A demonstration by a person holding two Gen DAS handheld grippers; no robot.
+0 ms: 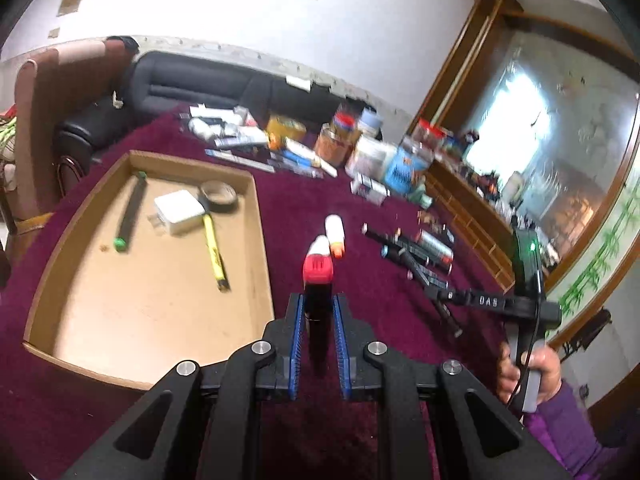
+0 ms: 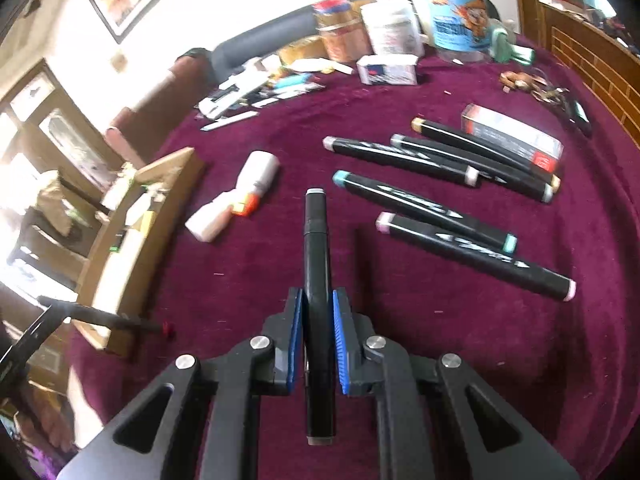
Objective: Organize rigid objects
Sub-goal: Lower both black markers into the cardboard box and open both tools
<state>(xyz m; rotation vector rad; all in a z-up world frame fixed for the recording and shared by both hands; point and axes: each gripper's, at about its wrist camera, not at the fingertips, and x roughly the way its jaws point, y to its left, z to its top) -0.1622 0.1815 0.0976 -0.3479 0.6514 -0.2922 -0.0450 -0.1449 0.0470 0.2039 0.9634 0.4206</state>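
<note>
I had both tongs pinching markers lengthwise for tray transfer: left tongs (image 1: pixel 319 322) on red-capped marker (image 1: pixel 317 280), right tongs (image 2: pixel 319 322) on grey-tipped marker (image 2: pixel 317 264), cardboard tray (image 1: pixel 262 240) alongside.

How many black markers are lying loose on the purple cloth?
5: two crossed, one beside the box, a teal-capped one, a pink-capped one. More may hide among the far clutter.

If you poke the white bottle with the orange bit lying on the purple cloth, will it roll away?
Probably a little. The white bottle looks round and lies on its side, so a sideways poke could roll it. The fuzzy purple cloth would likely slow it quickly. It looks like stiff plastic, so it should not bend.
</note>
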